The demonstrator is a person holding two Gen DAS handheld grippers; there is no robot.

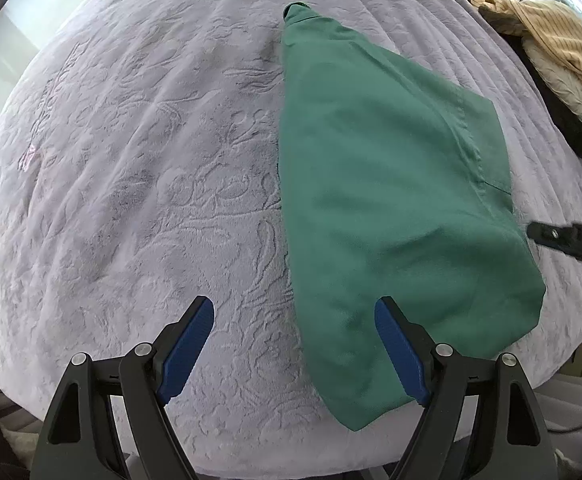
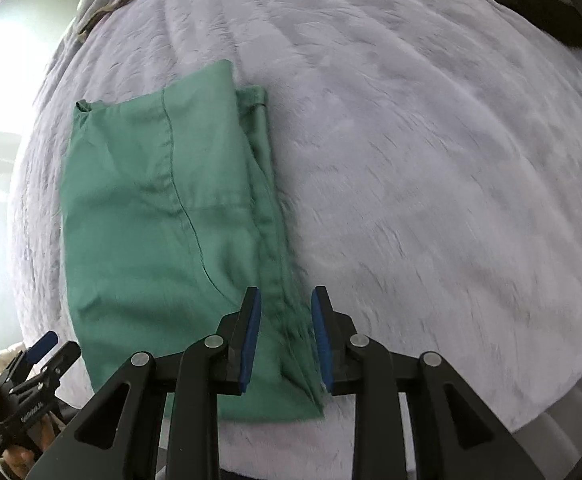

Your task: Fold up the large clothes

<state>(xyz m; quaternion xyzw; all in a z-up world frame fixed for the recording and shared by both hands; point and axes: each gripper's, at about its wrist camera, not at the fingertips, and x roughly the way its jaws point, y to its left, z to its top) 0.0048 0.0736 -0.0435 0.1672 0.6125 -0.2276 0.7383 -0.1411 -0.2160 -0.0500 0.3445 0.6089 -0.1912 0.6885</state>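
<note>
Black plastic left tongs [image 1: 294,312], right tongs [image 2: 286,300], blue pads, silver pivot screws

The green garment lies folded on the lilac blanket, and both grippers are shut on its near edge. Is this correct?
Not quite. The green garment does lie folded on the lilac blanket, but both wrist views show the left gripper and the right gripper open, gripping nothing.

Clothes pile [image 1: 559,60] — cut off, perhaps shirts — blanket [image 2: 451,200] blurred.
</note>
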